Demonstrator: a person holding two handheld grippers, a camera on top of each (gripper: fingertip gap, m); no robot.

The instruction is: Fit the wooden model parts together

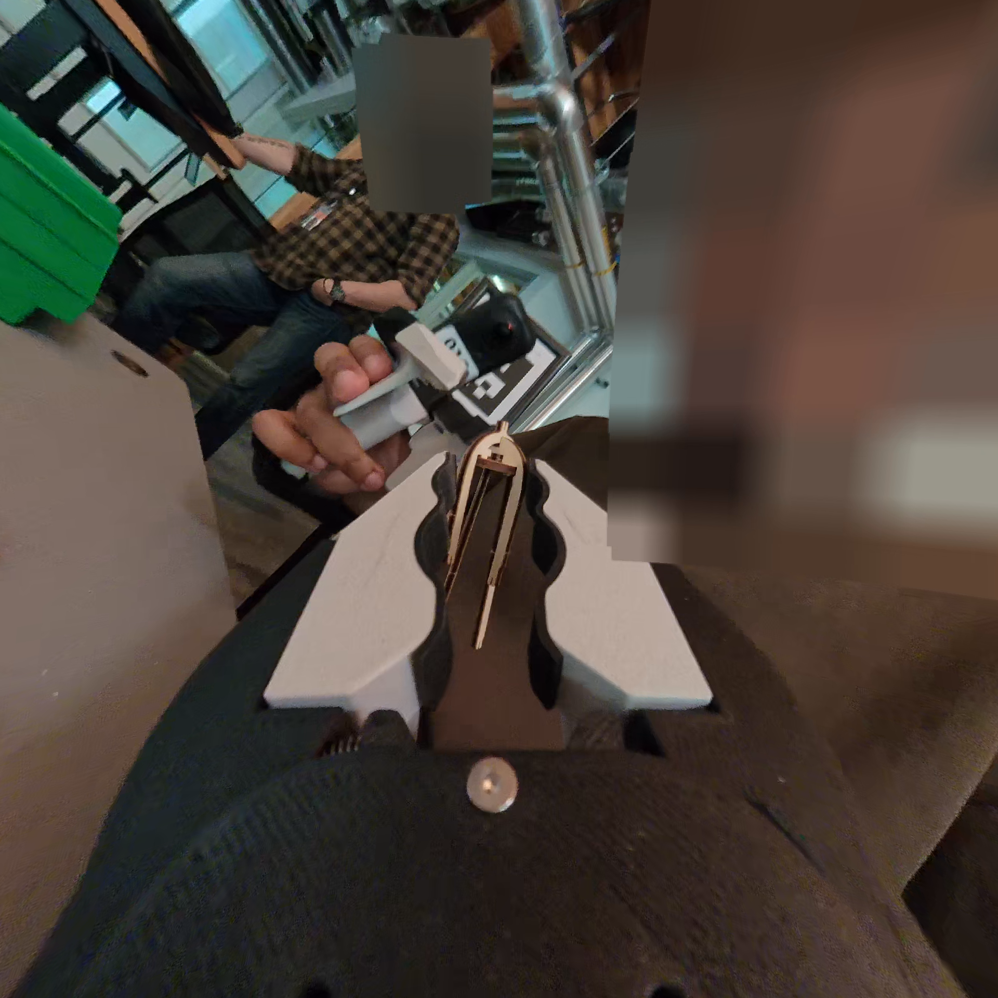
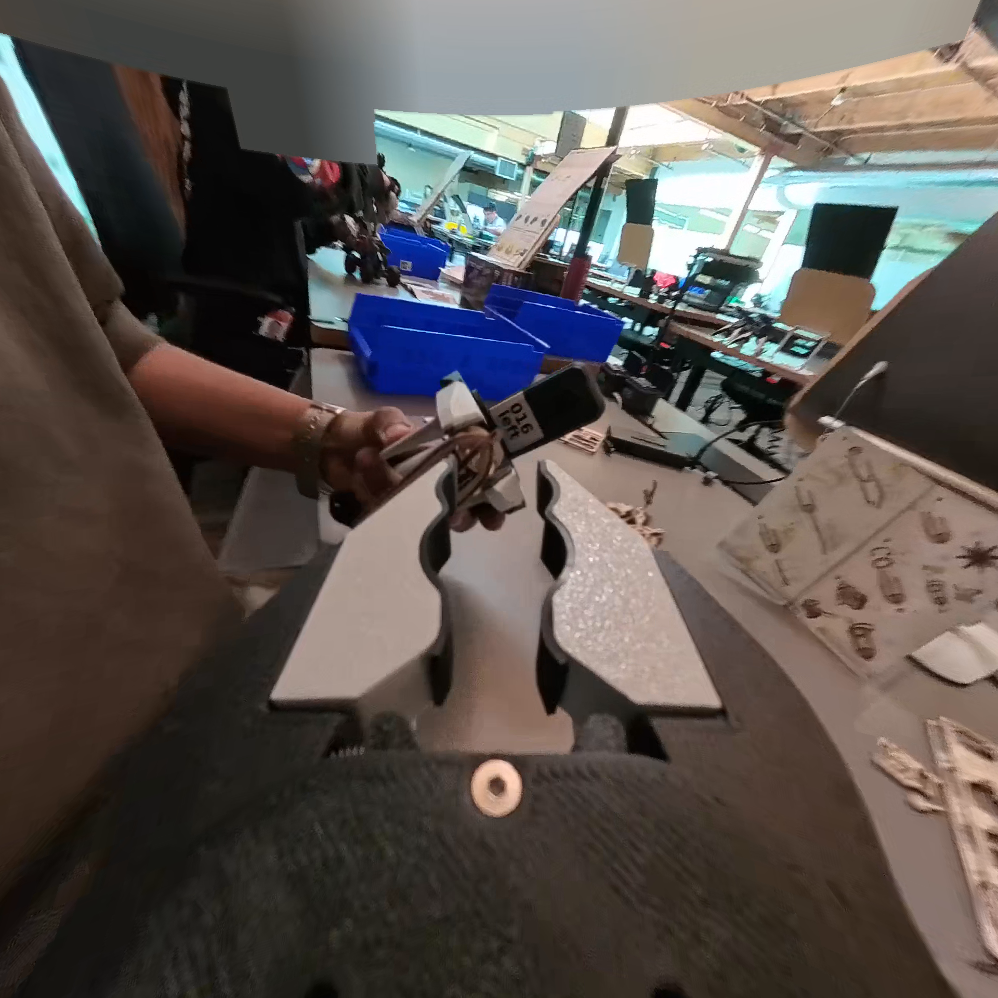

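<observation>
— Wooden model part, the arched one: where is it sitting?
— It's being pinched near the tips of the left gripper, held up off the table.
— And the right gripper?
— Its fingers are standing spread, gripping nothing, pointing toward the left one, with more wooden pieces lying on the table beyond.

Pale grey fingers with wavy black inner pads, black textured body, silver screw, taupe short sleeve, wrist bracelets
</observation>
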